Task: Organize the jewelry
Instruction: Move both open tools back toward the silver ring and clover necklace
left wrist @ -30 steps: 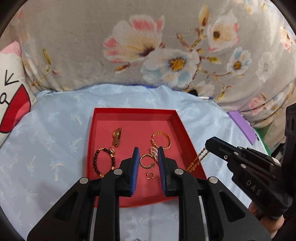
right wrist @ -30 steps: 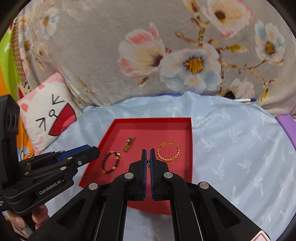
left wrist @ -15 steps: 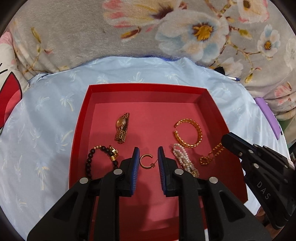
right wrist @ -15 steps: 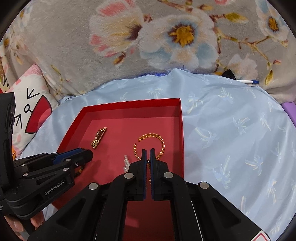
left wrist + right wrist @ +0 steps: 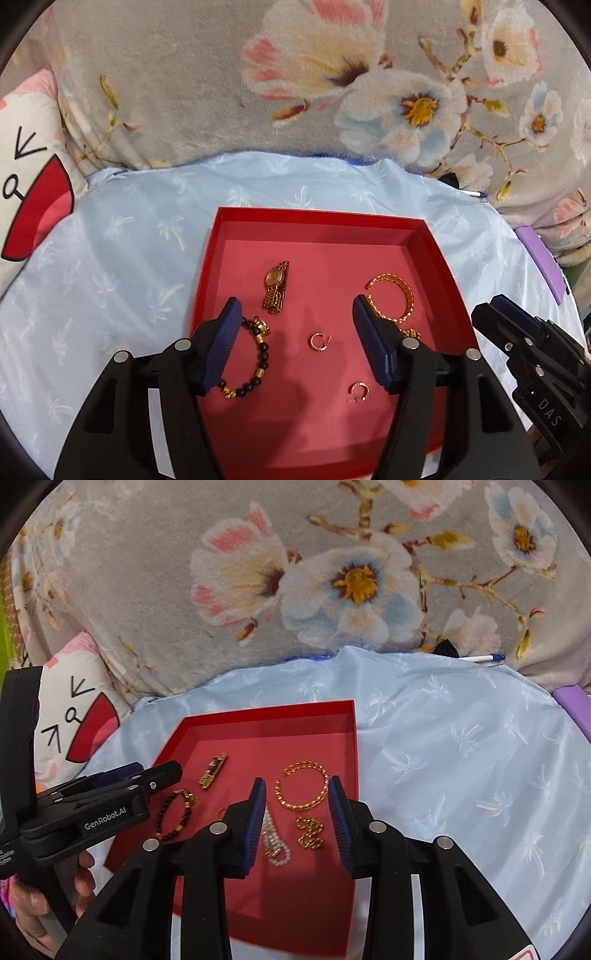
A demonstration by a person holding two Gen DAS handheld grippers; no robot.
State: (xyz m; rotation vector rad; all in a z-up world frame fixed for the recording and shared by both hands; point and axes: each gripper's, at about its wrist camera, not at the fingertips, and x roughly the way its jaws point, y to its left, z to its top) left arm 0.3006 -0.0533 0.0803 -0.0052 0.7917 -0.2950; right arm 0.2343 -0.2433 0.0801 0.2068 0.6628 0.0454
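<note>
Hovering over the red tray (image 5: 428, 243), left gripper (image 5: 297, 345) spread wide, gripping nothing. Right gripper (image 5: 297, 819) likewise gaping above the gold chain (image 5: 310, 832).

We read two printed marks, each on a gripper body as caught by the other wrist camera. On the left gripper (image 5: 155, 775), at the near left of the right wrist view, white lettering along its black side reads "GenRobot.AI"; more small white print sits lower on the same body, too cut off for us to read. On the right gripper (image 5: 491, 317), at the near right of the left wrist view, pale letters read "DAS".
</note>
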